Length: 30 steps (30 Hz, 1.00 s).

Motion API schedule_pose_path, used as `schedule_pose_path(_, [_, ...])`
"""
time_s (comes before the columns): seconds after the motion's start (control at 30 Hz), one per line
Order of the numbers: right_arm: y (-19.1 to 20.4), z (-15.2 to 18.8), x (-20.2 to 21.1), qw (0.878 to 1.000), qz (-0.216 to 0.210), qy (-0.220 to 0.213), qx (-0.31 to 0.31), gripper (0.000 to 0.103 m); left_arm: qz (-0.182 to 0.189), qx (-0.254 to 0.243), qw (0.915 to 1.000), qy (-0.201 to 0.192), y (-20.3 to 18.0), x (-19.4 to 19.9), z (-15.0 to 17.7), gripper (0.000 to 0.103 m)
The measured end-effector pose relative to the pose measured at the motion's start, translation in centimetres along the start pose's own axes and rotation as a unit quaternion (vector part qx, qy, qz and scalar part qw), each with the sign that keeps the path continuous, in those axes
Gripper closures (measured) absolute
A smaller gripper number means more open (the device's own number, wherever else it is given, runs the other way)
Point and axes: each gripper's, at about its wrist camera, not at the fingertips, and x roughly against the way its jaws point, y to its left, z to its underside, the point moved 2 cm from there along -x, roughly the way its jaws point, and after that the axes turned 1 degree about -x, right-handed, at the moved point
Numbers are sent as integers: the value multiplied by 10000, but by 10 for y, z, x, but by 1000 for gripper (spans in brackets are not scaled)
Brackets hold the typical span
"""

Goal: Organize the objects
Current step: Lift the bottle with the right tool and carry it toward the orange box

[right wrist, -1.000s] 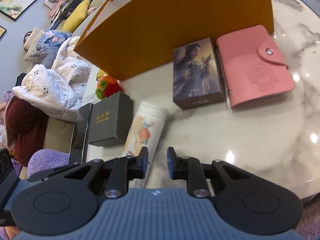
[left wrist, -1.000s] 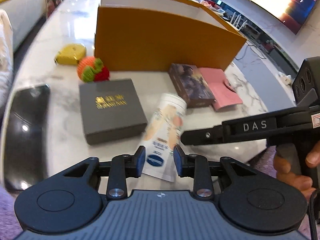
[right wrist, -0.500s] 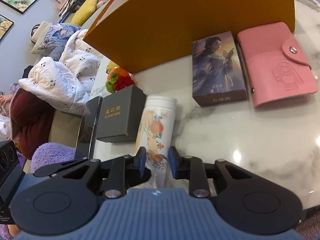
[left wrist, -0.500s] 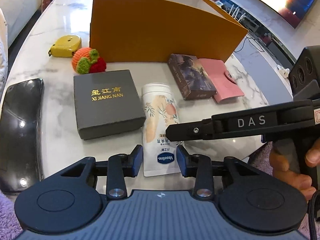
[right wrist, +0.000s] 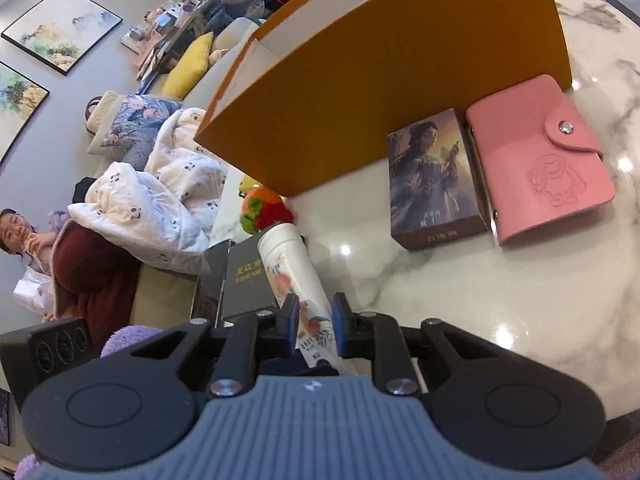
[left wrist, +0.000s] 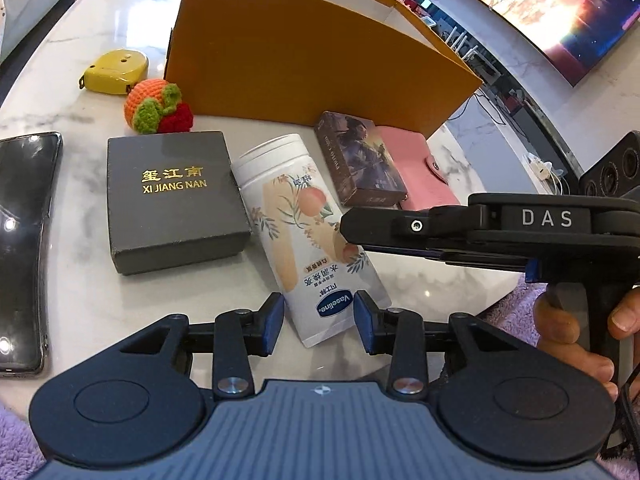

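Premises: domestic living room. Evidence: a marble-topped table (left wrist: 80,128); far right, a large wall-mounted television (left wrist: 560,12); at left, a sofa (right wrist: 224,68) with a yellow cushion (right wrist: 192,64) and a panda-print blanket (right wrist: 160,196); framed landscape paintings (right wrist: 60,28) on the wall.

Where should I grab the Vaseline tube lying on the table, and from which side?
Take the Vaseline tube across its flat crimped tail, coming from the near table edge. The tail points toward you and is thin; the round capped end lies away, close to the grey gift box. The left tongs already straddle that tail, opening; the right tongs are closing across the body.
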Motion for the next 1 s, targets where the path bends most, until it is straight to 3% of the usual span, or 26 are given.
schedule_pose_path(0.27, [-11,2,12,9986,-378,-25,-363,85,260,-70,9996,-10,-5,-3,-3,59])
schedule_pose_path(0.4, [-12,3,15,9986,-397,-49,-345,85,243,-122,9996,49,-8,-9,-4,54])
schedule_pose_path(0.77, [12,12,23,9930,-218,-20,1159,83,115,-314,9994,88,-11,-9,0,51])
schedule_pose_path(0.9, [5,12,12,9917,-271,307,1222,71,101,-345,9993,77,-10,-10,1,54])
schedule_pose_path(1.0, [3,14,6,9901,-200,477,1307,71,65,-380,9992,67,-11,-9,2,56])
